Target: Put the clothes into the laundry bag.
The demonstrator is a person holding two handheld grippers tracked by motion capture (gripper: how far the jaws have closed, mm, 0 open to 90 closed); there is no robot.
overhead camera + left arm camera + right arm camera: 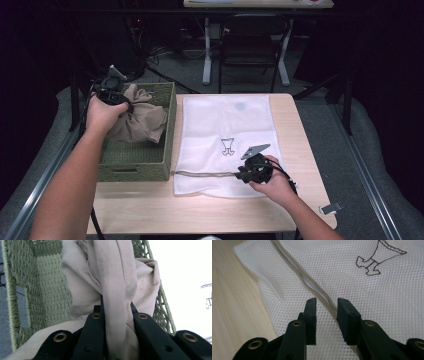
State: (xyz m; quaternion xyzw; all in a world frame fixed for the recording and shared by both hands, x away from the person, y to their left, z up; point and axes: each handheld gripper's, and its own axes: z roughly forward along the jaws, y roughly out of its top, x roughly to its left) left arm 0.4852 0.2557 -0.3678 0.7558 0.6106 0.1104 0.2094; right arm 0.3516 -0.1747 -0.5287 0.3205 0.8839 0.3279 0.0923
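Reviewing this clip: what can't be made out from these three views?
- High view: the left gripper jaws, hidden by the hand and the beige garment.
- High view: whether the right gripper pads touch the mesh bag; too small.
- Left gripper view: the basket floor, covered by the garment.
- Right gripper view: the bag's zipper end, behind the jaws.

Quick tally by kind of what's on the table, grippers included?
Basket: 1
Beige cloth: 1
Mesh bag: 1
Grippers: 2, left gripper, right gripper
Metal clip: 1
Total: 6
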